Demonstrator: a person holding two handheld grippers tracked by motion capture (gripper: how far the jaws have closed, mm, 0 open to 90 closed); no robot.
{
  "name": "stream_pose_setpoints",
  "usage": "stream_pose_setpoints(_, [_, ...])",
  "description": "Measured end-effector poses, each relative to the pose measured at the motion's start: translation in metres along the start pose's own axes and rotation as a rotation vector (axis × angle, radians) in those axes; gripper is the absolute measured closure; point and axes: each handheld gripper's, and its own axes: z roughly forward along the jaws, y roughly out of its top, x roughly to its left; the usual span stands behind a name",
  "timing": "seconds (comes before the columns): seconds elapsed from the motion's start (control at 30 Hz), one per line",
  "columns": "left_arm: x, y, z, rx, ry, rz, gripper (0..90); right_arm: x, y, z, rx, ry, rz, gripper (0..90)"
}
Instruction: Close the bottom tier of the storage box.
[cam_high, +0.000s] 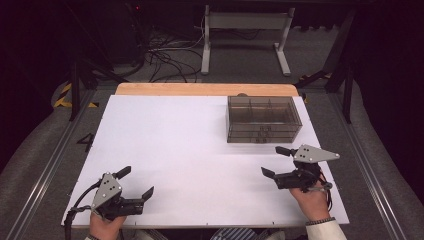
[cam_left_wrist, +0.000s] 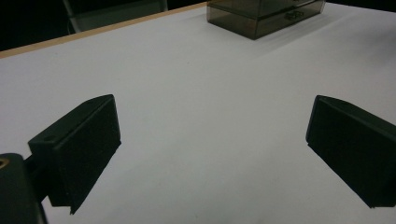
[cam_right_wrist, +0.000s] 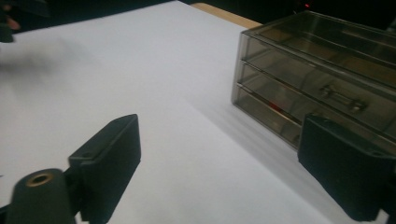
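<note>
One smoky clear drawer box (cam_high: 264, 119) sits on the far right part of the white table (cam_high: 175, 150), its three stacked drawers pushed in. Two grippers rest near the front edge: the left gripper (cam_high: 138, 183) gapes wide and empty, well apart from the box; the right gripper (cam_high: 276, 161), near the box, also stands wide, holding nothing.
</note>
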Motion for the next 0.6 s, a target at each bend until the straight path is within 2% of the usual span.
stream_pose_setpoints(0.07, [0.0,0.0,0.0,-0.001,0.001,-0.002,3.8,0.003,-0.003,-0.001,-0.016,0.021,-0.011,10.1])
stream_pose_setpoints(0.2, [0.0,0.0,0.001,0.002,-0.001,-0.002,3.8,0.006,-0.011,0.002,-0.018,0.054,-0.003,6.6])
stream_pose_setpoints(0.3, [-0.001,0.0,0.001,0.002,-0.001,-0.002,3.8,0.007,-0.018,0.006,-0.001,0.076,0.015,4.7])
stream_pose_setpoints(0.4, [0.0,0.0,0.001,0.003,0.0,-0.003,3.9,0.009,-0.03,0.012,0.021,0.093,0.012,4.0])
stream_pose_setpoints(0.5, [-0.001,0.0,0.001,0.003,-0.001,-0.001,3.8,0.012,-0.037,0.015,0.031,0.096,0.008,3.1])
stream_pose_setpoints(0.6, [-0.001,0.0,0.001,0.005,-0.002,0.002,3.8,0.014,-0.04,0.015,0.018,0.089,0.013,2.7])
